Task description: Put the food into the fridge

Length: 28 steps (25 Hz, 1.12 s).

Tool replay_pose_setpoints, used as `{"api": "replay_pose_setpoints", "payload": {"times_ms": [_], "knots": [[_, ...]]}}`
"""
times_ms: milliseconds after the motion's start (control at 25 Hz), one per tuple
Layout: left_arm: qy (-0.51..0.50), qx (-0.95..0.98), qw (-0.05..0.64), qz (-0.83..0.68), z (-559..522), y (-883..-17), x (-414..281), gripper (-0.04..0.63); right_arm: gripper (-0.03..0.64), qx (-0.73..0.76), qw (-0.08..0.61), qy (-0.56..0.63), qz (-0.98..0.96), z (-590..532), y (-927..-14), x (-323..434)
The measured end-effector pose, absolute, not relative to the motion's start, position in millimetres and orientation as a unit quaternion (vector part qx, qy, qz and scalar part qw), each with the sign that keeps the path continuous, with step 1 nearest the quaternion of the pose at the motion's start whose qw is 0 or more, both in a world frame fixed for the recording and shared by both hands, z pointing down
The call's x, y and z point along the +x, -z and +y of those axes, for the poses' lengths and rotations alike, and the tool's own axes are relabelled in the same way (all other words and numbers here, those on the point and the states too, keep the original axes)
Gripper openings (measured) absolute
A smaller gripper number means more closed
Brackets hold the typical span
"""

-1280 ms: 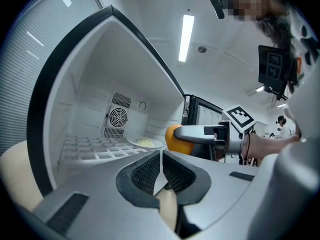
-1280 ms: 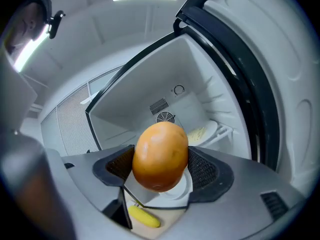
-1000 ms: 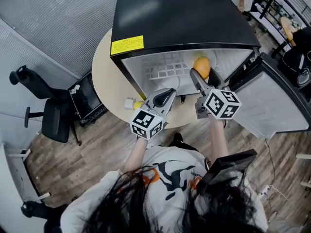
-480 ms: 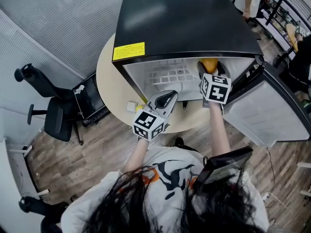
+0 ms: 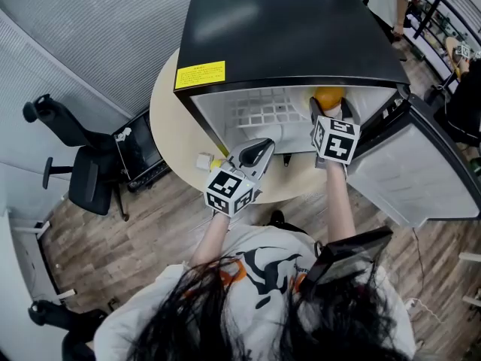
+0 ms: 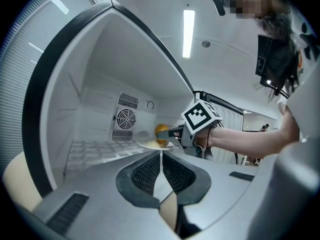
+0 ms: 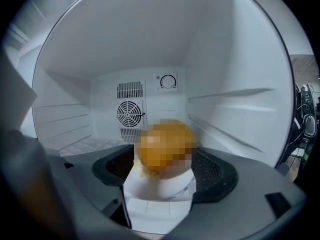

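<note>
A black-topped mini fridge (image 5: 285, 28) stands on a round beige table (image 5: 167, 111), its door (image 5: 421, 171) swung open to the right. My right gripper (image 5: 331, 111) reaches into the white interior, shut on the rim of a white plate (image 7: 160, 186). A round orange piece of food (image 7: 165, 146) and some pale crumbs lie on the plate. From the left gripper view the plate (image 6: 156, 144) hangs over the wire shelf (image 6: 100, 151); whether they touch I cannot tell. My left gripper (image 5: 259, 150) waits in front of the fridge opening, shut and holding nothing.
The fridge's back wall has a fan grille (image 7: 130, 113) and a dial (image 7: 168, 81). Small yellow and white items (image 5: 204, 161) lie on the table by the fridge's left corner. An office chair (image 5: 75, 171) stands on the wood floor at left.
My right gripper has carried the plate with the orange food forward, from the fridge's mouth into the interior. The left gripper has stayed almost still.
</note>
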<state>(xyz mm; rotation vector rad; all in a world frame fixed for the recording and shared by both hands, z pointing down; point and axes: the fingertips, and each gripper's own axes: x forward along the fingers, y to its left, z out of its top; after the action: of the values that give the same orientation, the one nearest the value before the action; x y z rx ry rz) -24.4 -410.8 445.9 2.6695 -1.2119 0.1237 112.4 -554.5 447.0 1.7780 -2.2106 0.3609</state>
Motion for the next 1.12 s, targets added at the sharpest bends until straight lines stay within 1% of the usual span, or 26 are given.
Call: {"api": "replay_pose_setpoints", "payload": {"times_ms": [440,720,920,1120], "knots": [[-0.038,0.910,0.102,-0.399,-404.0,-442.1,-23.0,0.012,0.348,0.595,0.097,-0.141,-0.785,-524.2,-428.9,103.1],[-0.027,0.918,0.099,-0.383,-390.0,-434.6,-23.7,0.012,0.347,0.551,0.037,-0.180,-0.814,-486.5,-427.6,84.0],[-0.020,0.925,0.097,-0.368,-369.9,-428.3,-25.4,0.012,0.347,0.535,0.035,-0.179,-0.825,-456.1,-429.1,73.4],[-0.018,0.928,0.096,-0.359,-345.2,-426.9,-37.4,0.012,0.347,0.529,0.015,-0.166,-0.832,-419.0,-418.3,57.3]]}}
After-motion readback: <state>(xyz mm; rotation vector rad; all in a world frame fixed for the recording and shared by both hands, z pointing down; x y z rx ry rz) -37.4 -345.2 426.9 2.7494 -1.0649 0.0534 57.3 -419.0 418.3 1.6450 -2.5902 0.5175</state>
